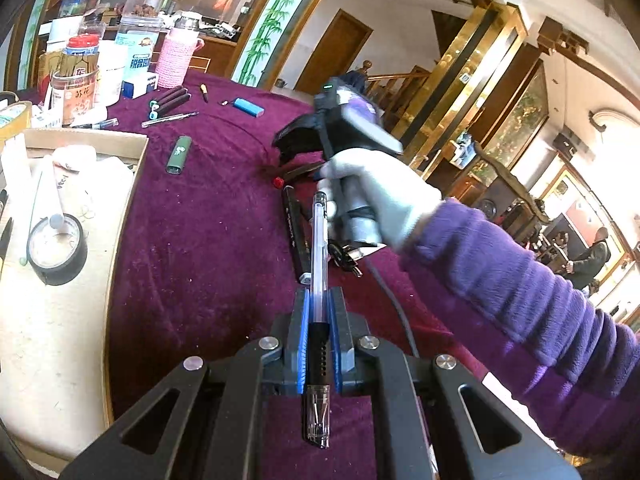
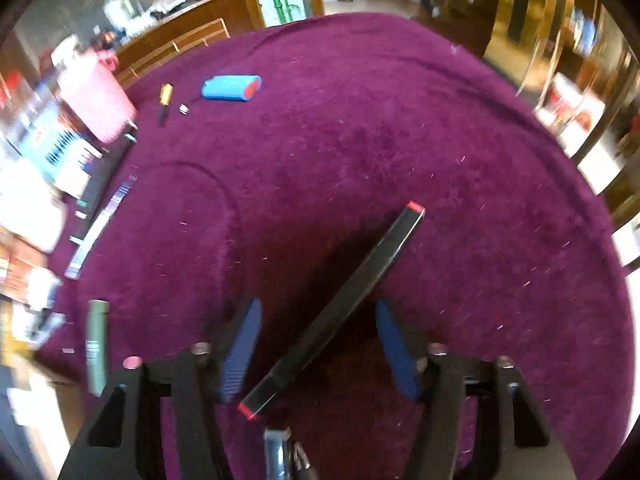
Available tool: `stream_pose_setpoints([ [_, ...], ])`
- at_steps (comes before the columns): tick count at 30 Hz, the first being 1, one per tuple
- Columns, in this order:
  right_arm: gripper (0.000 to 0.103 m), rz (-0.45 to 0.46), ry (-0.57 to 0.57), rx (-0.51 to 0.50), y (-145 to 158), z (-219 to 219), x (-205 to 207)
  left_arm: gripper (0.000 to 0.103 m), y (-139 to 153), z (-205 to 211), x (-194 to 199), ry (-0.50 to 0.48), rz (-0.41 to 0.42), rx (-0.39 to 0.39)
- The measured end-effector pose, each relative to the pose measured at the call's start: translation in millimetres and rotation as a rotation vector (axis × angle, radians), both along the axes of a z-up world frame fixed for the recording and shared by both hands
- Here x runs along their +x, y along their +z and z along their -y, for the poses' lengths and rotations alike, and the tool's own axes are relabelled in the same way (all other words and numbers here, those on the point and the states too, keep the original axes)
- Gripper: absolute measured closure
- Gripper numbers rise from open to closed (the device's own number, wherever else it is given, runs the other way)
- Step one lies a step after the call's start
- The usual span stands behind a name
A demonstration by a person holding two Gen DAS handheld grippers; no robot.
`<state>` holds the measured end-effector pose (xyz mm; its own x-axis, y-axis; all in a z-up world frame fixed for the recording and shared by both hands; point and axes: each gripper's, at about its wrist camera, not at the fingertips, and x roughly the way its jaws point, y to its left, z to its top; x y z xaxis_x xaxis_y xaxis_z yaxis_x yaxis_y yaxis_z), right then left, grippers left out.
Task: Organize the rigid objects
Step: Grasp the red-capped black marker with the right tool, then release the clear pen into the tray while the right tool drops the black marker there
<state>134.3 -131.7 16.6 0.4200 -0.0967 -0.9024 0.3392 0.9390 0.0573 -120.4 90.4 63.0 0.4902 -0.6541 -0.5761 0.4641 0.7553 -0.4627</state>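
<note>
My left gripper (image 1: 319,300) is shut on a clear pen with a black grip (image 1: 319,248), held along the fingers above the purple tablecloth (image 1: 200,240). My right gripper (image 2: 318,320) is open, its blue pads either side of a black marker with red ends (image 2: 340,308) lying diagonally on the cloth. In the left wrist view the right gripper (image 1: 296,144) shows ahead, held by a gloved hand (image 1: 380,196), over that red-ended marker (image 1: 298,170). Another black marker (image 1: 294,236) lies beside the pen.
A cardboard box (image 1: 80,240) with a tape roll (image 1: 56,250) stands at left. Jars and a pink bottle (image 1: 174,58) crowd the back left. A green lighter (image 1: 179,155), blue battery pack (image 1: 249,106), small screwdriver (image 2: 165,98) and pens (image 1: 170,118) lie on the cloth.
</note>
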Motion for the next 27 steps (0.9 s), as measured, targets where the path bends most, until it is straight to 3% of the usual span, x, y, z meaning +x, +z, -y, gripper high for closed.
stream_pose_setpoints([
  [1, 0.073, -0.001, 0.006, -0.065, -0.6, -4.9, 1.0, 0.094, 0.1, -1.1, -1.3, -0.006, 0.002, -0.008],
  [5, 0.088, 0.043, 0.047, -0.086, 0.2, -8.2, -2.8, 0.094, -1.9, -5.6, -5.6, -0.014, 0.003, -0.025],
  [16, 0.088, 0.125, 0.076, 0.097, 22.7, 1.4, -35.0, 0.094, -1.8, -27.0, -9.1, 0.034, -0.009, -0.054],
  [27, 0.087, 0.235, 0.199, 0.284, 53.9, -18.1, -89.4, 0.094, 4.9, -105.2, -11.0, 0.272, -0.012, -0.051],
])
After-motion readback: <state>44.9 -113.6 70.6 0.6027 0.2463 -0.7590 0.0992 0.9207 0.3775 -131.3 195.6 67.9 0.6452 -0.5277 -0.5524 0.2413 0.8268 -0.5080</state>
